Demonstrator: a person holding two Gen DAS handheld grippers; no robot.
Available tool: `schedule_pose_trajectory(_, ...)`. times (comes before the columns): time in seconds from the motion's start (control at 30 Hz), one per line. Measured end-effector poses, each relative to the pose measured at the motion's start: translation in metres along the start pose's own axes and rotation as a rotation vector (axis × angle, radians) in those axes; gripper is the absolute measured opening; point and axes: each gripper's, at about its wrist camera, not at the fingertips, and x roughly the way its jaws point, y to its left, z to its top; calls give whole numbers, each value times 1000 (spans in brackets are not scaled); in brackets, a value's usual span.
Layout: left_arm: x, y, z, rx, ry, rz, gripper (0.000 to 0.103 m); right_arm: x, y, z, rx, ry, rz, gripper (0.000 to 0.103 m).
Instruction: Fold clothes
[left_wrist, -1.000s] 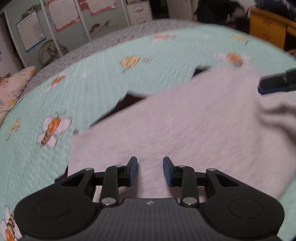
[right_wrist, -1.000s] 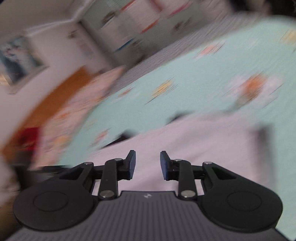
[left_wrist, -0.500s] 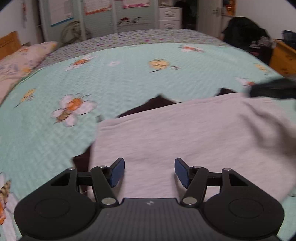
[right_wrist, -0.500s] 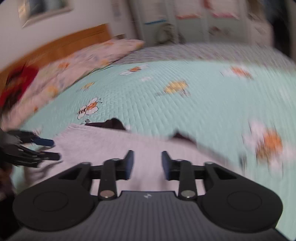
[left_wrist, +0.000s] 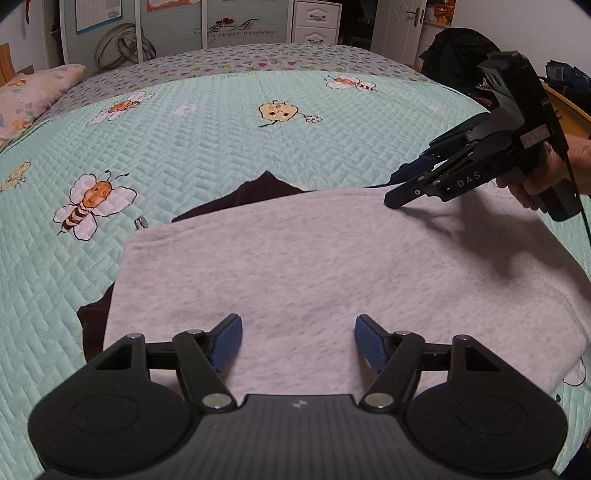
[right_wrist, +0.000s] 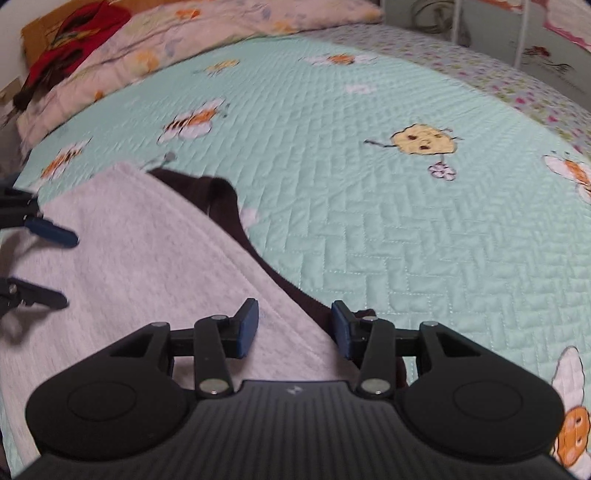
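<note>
Item, left: my left gripper (left_wrist: 298, 341), jaws opening with nothing pinched, hovers over the near part of the folded light-grey fleece garment (left_wrist: 314, 280), which lies flat on the mint-green quilted bedspread with bee motifs (left_wrist: 192, 147), a dark brown garment (left_wrist: 255, 194) showing from under its far and left edges. Item, right: my right gripper (right_wrist: 293, 326), jaws spread and gripping nothing, straddles the grey garment's edge where the brown cloth shows.
</note>
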Motion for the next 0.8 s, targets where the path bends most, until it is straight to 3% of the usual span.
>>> schedule_pose_trajectory(0.07,2,-1,0,3,0,0,74,0,1,1,-10,18,23,35)
schedule_pose_trajectory(0.1,3,-2,0,5,-1,0,74,0,2,2,-5,30,38,21)
schedule_pose_trajectory(0.13,0,0,-1,4,-1,0,74,-1,3,3,0,34,47,16)
schedule_pose_trajectory(0.33,-3,3,-1,-2,-1,11,76,-26,24,2,-42,-52,-17,13)
schedule_pose_trajectory(0.47,-13,8,2,-32,-16,19,76,-55,62,-6,-139,-120,-54,13)
schedule_pose_trajectory(0.67,-40,6,6,-50,-73,-1,76,-70,124,-45,-242,-86,-16,12)
schedule_pose_trajectory(0.8,-53,-5,15,-59,-112,-70,77,-55,143,-66,-251,-51,-23,12)
